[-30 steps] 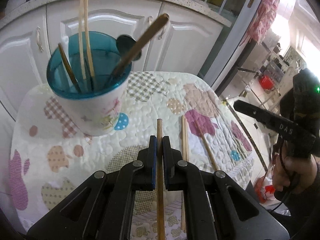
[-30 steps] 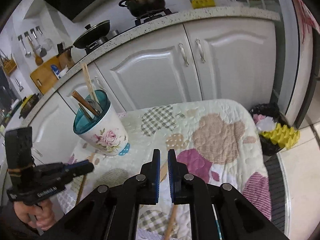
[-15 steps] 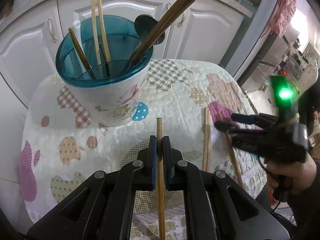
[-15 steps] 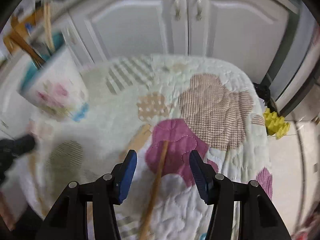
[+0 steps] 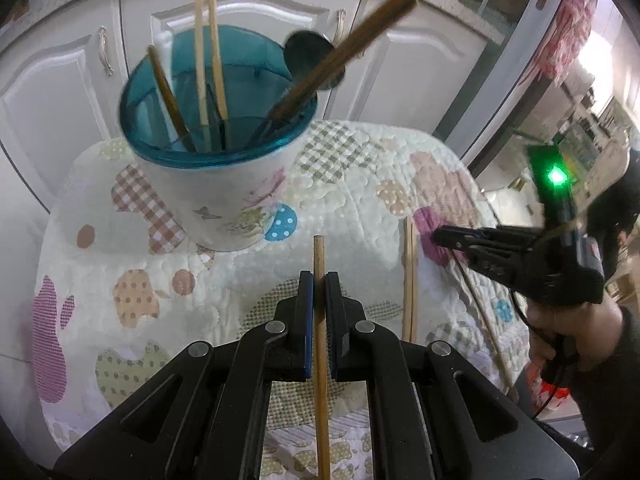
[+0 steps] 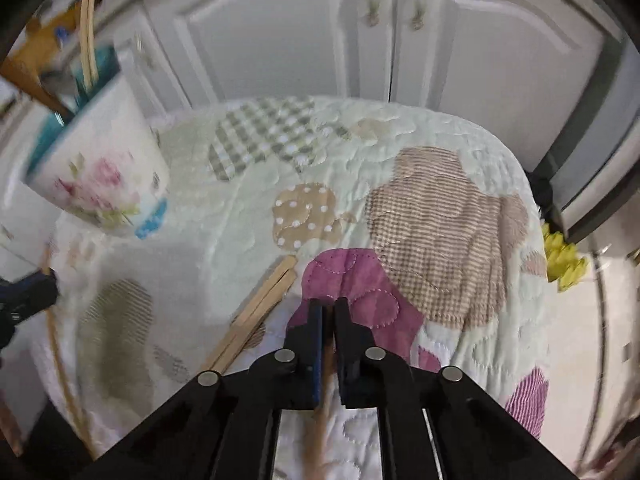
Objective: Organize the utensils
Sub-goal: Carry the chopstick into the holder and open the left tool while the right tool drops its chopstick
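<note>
Left tongs (image 5: 319,292) clenched on a brown wooden chopstick (image 5: 321,364), tip aimed at the teal-rimmed floral utensil cup (image 5: 224,204) on the quilt-covered desk (image 5: 352,184); right tongs (image 6: 328,320) clamped on another brown stick (image 6: 320,436) (blurred) over the purple patch (image 6: 344,280); pale wooden chopstick pair (image 6: 256,312) lies just beside.

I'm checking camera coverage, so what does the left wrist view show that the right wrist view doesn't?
Only the left wrist view shows inside the utensil cup, the left gripper shut on a brown chopstick, and the right gripper's outside. Only the right wrist view shows the yellow object on the floor. Both show the quilted cloth and the pale chopstick pair.
</note>
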`<state>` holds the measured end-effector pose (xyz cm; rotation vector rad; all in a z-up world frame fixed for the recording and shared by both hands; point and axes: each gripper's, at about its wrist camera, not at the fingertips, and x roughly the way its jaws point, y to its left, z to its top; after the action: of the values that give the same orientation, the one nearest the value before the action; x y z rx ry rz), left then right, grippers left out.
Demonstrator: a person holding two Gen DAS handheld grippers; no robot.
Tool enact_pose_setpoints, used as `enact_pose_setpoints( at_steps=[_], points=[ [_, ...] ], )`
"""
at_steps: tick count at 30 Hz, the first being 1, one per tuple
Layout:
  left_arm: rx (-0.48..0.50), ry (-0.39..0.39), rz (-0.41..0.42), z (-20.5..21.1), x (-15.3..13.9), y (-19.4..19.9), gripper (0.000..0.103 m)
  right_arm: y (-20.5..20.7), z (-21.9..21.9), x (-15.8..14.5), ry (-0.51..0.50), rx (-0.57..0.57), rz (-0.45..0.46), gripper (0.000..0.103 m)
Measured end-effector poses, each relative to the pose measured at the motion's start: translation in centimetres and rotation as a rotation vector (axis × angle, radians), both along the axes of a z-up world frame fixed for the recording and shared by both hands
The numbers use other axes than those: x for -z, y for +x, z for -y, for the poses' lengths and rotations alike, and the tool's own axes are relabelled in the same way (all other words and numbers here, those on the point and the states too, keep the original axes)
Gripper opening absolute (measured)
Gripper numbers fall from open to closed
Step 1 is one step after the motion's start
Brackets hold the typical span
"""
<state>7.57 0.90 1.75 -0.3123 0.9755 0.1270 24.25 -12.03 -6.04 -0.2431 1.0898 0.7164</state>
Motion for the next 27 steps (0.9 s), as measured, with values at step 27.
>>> enact_pose_setpoints(
  at_steps=[27],
  points=[
    [-0.021,-0.028,0.191,-3.6,-9.8,-4.0,0.004,-8.7,2.9,-18.5,0.449,-0.125,0.247,0.004]
  ],
)
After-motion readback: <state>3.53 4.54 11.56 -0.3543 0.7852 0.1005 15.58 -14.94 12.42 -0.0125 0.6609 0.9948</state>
